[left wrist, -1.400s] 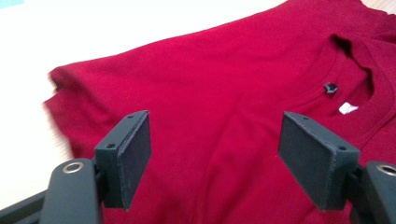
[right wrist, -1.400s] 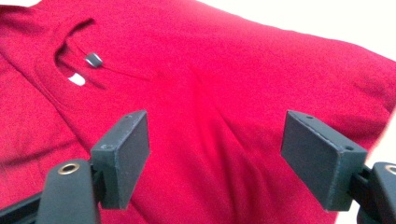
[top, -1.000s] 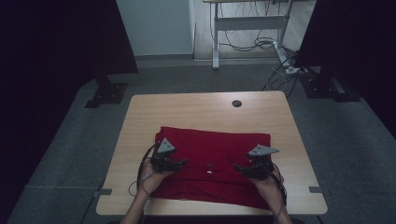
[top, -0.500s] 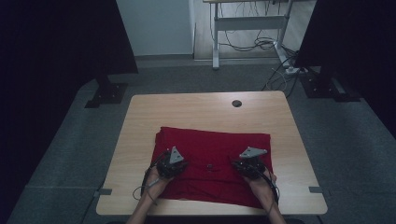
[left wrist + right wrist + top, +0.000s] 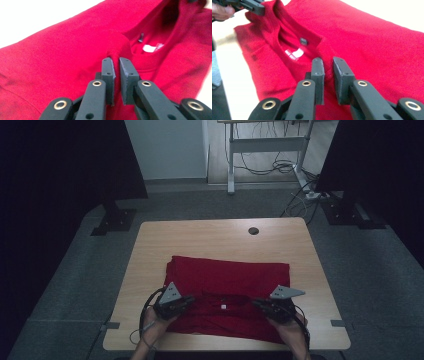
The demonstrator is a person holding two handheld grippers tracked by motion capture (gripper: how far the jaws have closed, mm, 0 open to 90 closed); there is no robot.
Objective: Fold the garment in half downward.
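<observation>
A red sweatshirt (image 5: 235,277) lies flat on the wooden table (image 5: 210,240), its collar and white label (image 5: 223,307) toward the near edge. My left gripper (image 5: 193,299) is shut on a raised fold of fabric left of the collar; the left gripper view shows the left gripper (image 5: 117,60) pinching that red ridge beside the label (image 5: 150,48). My right gripper (image 5: 257,303) grips the cloth right of the collar; its jaws have just closed and then eased a touch. In the right gripper view the right gripper (image 5: 328,62) has fabric between its pads, near the label (image 5: 294,53).
A dark round grommet (image 5: 253,230) sits in the tabletop at the back. Bare wood runs along the table's far side and both ends. Behind the table stand a desk frame (image 5: 231,165) with floor cables and black stands (image 5: 114,217) at each side.
Both grippers have closed on the sweatshirt beside its collar. Both hands have drawn back toward the near edge of the table.
</observation>
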